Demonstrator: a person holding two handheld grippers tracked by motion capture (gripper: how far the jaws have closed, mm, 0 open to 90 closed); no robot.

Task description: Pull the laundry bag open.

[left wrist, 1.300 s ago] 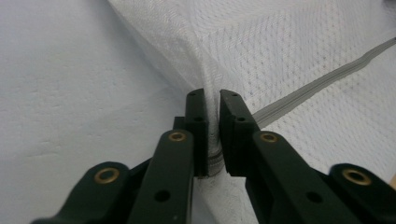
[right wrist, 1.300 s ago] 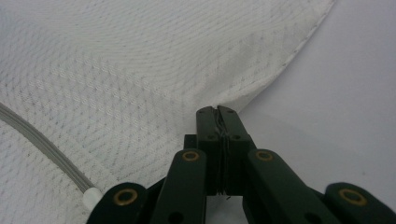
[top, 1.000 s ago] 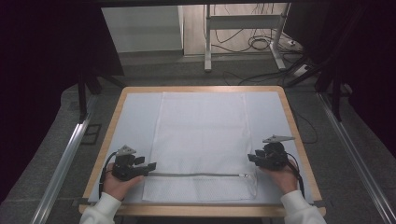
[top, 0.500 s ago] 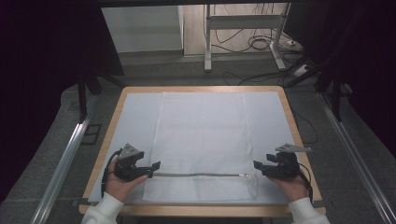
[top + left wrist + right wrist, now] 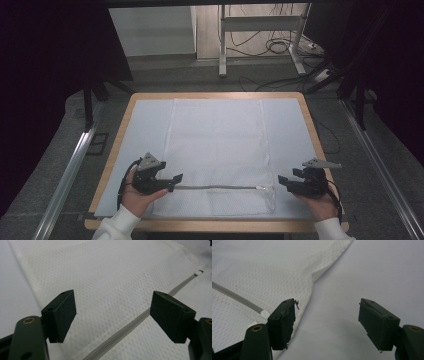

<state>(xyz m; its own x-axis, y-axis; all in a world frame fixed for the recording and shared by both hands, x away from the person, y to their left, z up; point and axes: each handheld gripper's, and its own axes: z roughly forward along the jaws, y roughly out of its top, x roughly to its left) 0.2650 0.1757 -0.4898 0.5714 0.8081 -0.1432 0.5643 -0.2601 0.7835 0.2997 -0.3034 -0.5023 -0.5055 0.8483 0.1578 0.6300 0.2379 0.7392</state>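
A white mesh bag (image 5: 217,150) lies flat on the table, with a grey zipper (image 5: 215,188) running across its near end. My left gripper (image 5: 176,181) hovers at the zipper's left end. In the left gripper view its jaws (image 5: 113,308) have just opened wide; the zipper (image 5: 130,326) passes below the gap untouched, and its white pull (image 5: 199,272) lies far off. My right gripper (image 5: 281,181) stands just past the bag's right edge. Its jaws (image 5: 328,317) have also just opened, over bare sheet, with the zipper pull (image 5: 265,313) beside the left pad (image 5: 283,320).
A pale sheet (image 5: 292,130) covers the wood-rimmed table (image 5: 129,112) under the bag. Metal rails (image 5: 70,170) run along both sides on the floor. Cables and a stand's legs (image 5: 260,47) lie beyond the far edge.
Both grippers have opened and let go of the zipper's ends. The right one has moved right, off the bag. The left one has lifted a little.
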